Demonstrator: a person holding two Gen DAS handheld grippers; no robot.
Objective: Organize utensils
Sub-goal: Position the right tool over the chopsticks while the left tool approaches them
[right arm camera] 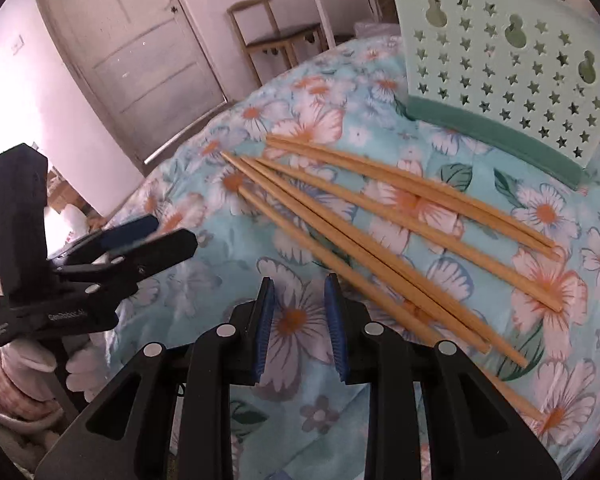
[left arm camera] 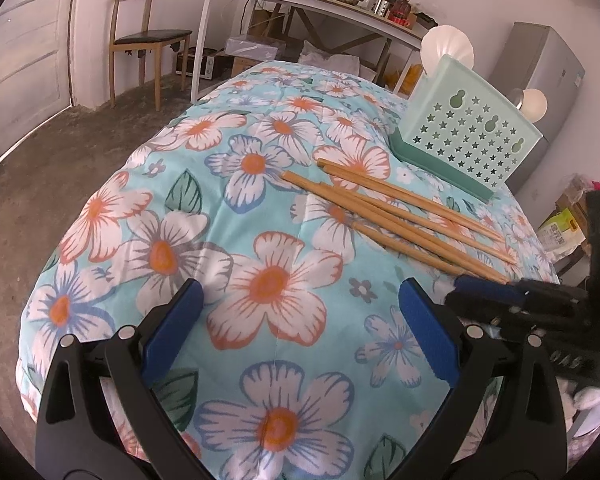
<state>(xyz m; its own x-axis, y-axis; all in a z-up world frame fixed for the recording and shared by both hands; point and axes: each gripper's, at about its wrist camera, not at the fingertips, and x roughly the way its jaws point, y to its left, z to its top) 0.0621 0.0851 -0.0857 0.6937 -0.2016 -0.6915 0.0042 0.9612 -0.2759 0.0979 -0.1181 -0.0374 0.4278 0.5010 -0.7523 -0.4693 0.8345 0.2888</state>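
Note:
Several wooden chopsticks (left arm camera: pixel 400 216) lie loose on the flowered cloth (left arm camera: pixel 260 280), fanned out in front of a pale green utensil holder (left arm camera: pixel 468 128) with star holes. They also show in the right wrist view (right arm camera: pixel 380 236), with the holder (right arm camera: pixel 500 72) behind them. My left gripper (left arm camera: pixel 300 320) is open and empty over the cloth, left of the chopsticks. My right gripper (right arm camera: pixel 298 320) is partly open and empty, just left of the near ends of the chopsticks. It shows from the side in the left wrist view (left arm camera: pixel 500 292), and the left gripper shows in the right wrist view (right arm camera: pixel 140 240).
A wooden chair (left arm camera: pixel 148 40) and a long cluttered white table (left arm camera: pixel 300 4) stand beyond the bed. A grey cabinet (left arm camera: pixel 540 76) stands behind the holder. A door (right arm camera: pixel 132 48) is at the back left. The cloth falls off at its edges to a bare floor (left arm camera: pixel 60 168).

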